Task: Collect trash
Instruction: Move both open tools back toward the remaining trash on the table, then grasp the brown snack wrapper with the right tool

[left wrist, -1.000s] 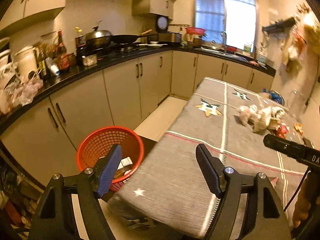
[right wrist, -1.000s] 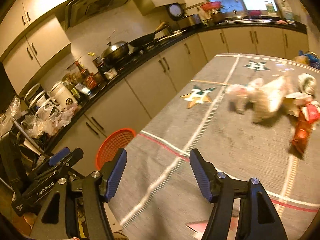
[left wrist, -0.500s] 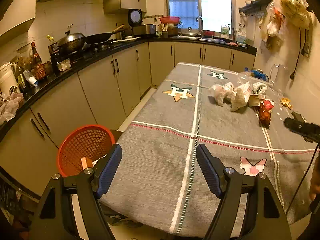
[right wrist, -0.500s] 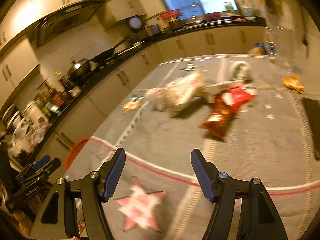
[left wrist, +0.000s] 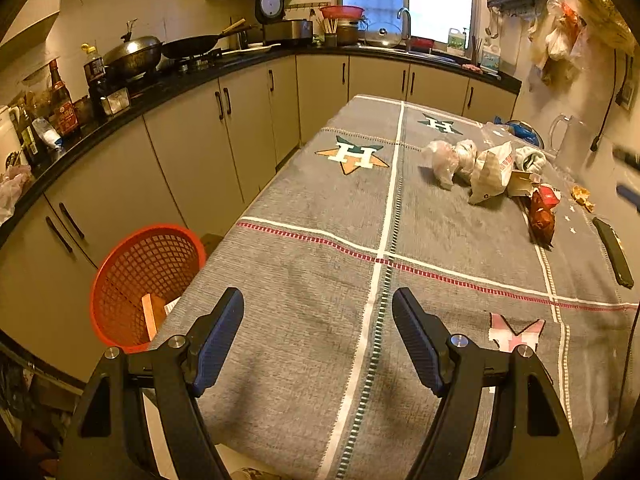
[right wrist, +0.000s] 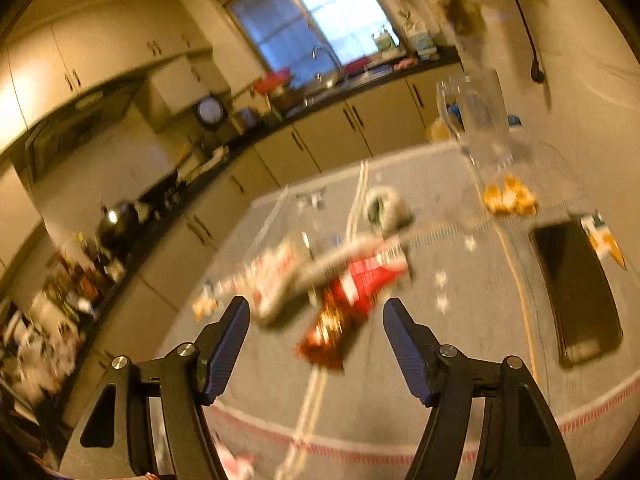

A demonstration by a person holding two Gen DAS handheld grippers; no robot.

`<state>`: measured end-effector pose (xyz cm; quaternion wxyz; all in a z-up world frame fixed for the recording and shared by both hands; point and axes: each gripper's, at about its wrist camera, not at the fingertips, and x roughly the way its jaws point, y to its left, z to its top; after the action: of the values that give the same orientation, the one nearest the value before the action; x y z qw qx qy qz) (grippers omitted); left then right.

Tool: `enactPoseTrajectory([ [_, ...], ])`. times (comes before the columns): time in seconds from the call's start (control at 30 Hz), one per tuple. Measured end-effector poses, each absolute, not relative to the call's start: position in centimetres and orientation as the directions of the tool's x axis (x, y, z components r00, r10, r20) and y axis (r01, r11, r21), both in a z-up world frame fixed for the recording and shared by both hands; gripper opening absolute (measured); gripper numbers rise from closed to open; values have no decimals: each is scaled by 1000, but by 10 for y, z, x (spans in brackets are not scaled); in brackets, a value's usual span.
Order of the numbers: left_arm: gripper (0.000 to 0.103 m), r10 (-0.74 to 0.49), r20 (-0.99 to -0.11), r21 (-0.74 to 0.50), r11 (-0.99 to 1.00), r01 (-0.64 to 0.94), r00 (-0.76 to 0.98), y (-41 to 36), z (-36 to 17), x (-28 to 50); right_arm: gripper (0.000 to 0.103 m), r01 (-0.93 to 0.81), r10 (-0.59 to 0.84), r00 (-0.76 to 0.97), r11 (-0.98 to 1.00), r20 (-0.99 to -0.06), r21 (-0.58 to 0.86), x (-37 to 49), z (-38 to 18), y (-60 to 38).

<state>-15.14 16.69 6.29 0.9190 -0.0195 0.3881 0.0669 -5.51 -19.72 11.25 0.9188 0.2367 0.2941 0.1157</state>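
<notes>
Now my right gripper (right wrist: 316, 334) tilts down toward the red wrapper (right wrist: 352, 300), fingers opening, empty; left gripper (left wrist: 318, 336) gapes idle, well short of it.

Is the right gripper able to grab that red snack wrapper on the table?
Probably yes: the right gripper has its jaws opening, empty, and the red snack wrapper lies uncovered just ahead, nothing between them.
</notes>
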Motion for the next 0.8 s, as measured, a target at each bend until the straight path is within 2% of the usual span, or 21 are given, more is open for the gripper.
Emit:
enactPoseTrajectory([
  [0.13, 76, 129, -716, 52, 990, -132, 687, 164, 63, -145, 75, -72, 337, 831, 854, -442, 515, -32, 121, -202],
  [0.27, 76, 124, -715, 63, 992, -113, 688, 161, 67, -131, 75, -28, 295, 844, 857, -447, 515, -16, 109, -217],
  [0.57, 76, -16, -738, 2, 1000, 25, 674, 119, 74, -65, 75, 58, 348, 727, 828, -592, 558, 25, 40, -236],
  [0.67, 76, -73, -712, -1, 995, 103, 699, 92, 84, -38, 74, 27, 397, 693, 820, -602, 572, 31, 31, -225],
  [0.8, 76, -129, -696, 10, 982, 190, 706, 59, 91, 5, 74, -62, 428, 658, 851, -619, 522, 28, 32, -196],
])
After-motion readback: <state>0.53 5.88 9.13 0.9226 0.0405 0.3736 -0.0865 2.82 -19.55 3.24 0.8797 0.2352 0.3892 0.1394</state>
